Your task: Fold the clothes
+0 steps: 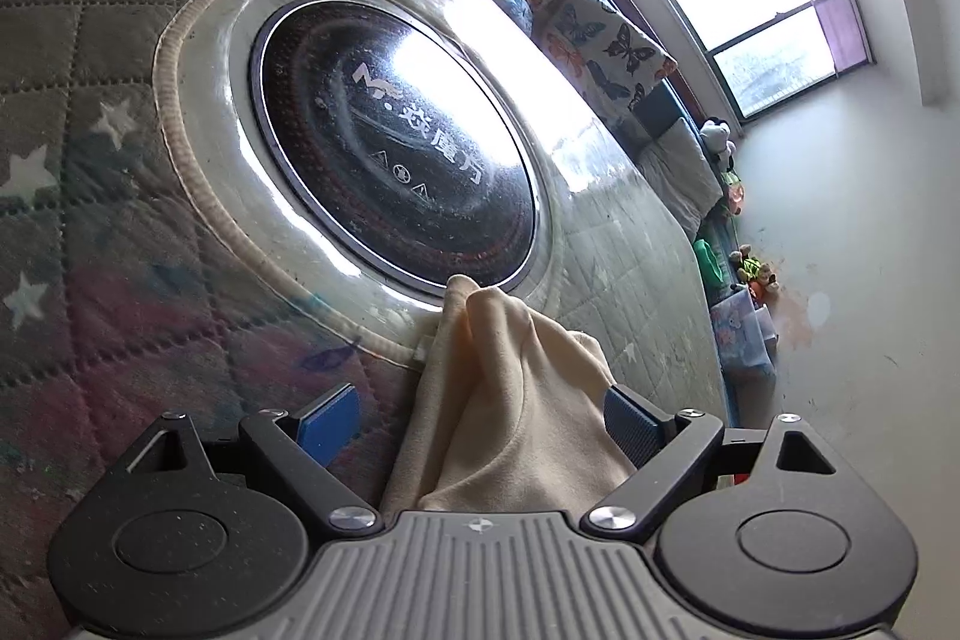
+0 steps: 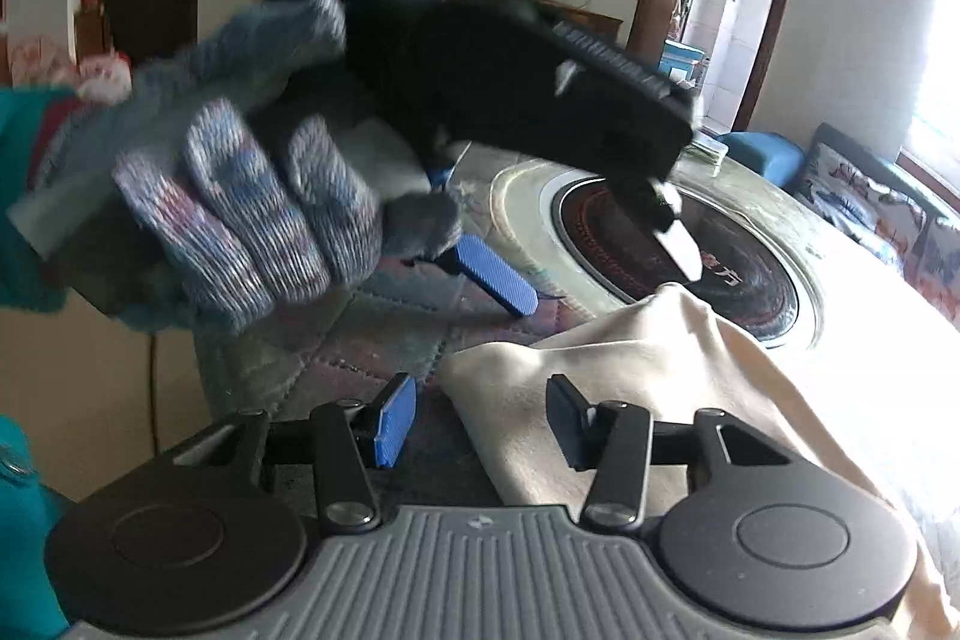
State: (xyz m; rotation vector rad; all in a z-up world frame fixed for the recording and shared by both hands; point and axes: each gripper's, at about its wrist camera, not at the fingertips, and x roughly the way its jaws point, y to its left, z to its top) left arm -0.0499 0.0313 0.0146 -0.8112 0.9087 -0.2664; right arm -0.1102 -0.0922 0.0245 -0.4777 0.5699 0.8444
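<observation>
Both grippers are standing open over the cream cloth (image 2: pixel 630 370); left gripper (image 1: pixel 480 418) wide, cloth bunching between its pads. Right gripper (image 2: pixel 480 424) is gaping narrower, cloth edge lying loose between.

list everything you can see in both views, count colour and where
cloth: one, cream, bunched on the table between the left tongs' pads
cooktop: one, black glass, round, set into the table centre
quilted cover: one, grey with white stars, over the table
butterfly cushions: two, white, along the bench under the window
soft toys: several, mixed colours, by the wall
left tongs: one, black with blue pads, open
right tongs: one, black with blue pads, open
gloved hand: one, blue-white knit, holding the left tongs
</observation>
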